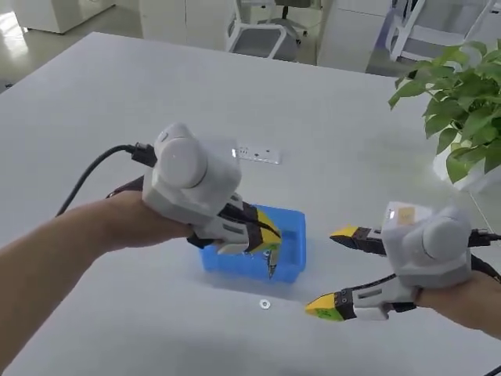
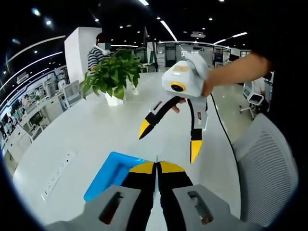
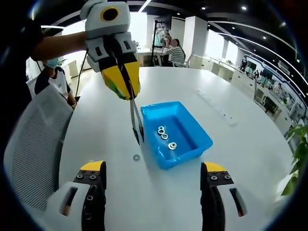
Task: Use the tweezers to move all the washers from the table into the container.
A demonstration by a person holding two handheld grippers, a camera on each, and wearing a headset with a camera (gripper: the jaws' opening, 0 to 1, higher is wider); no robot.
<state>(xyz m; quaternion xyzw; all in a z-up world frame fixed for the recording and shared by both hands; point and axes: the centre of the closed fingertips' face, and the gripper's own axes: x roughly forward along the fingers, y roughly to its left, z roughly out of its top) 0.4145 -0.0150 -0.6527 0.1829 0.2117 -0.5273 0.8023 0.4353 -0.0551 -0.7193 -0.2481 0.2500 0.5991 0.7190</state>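
- My left gripper [image 3: 126, 94] clamps the tweezers [image 3: 136, 118]; their tips look empty. My right gripper [image 1: 333, 270] is spread.
- Four washers [image 3: 164, 134] lie in the container [image 3: 204, 139] beside the tips.
- One washer [image 3: 136, 157] is left on the table, just past the tips.

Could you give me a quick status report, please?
Left claw shut on tweezers, tips by container. Right claw open. One washer on table, several washers in container. Nothing in the way.

In the head view the left gripper [image 1: 262, 236] covers the blue container's [image 1: 291, 243] left half, the plant [image 1: 462, 102] is cut by the right edge, and the loose washer [image 1: 265, 303] is a tiny speck.
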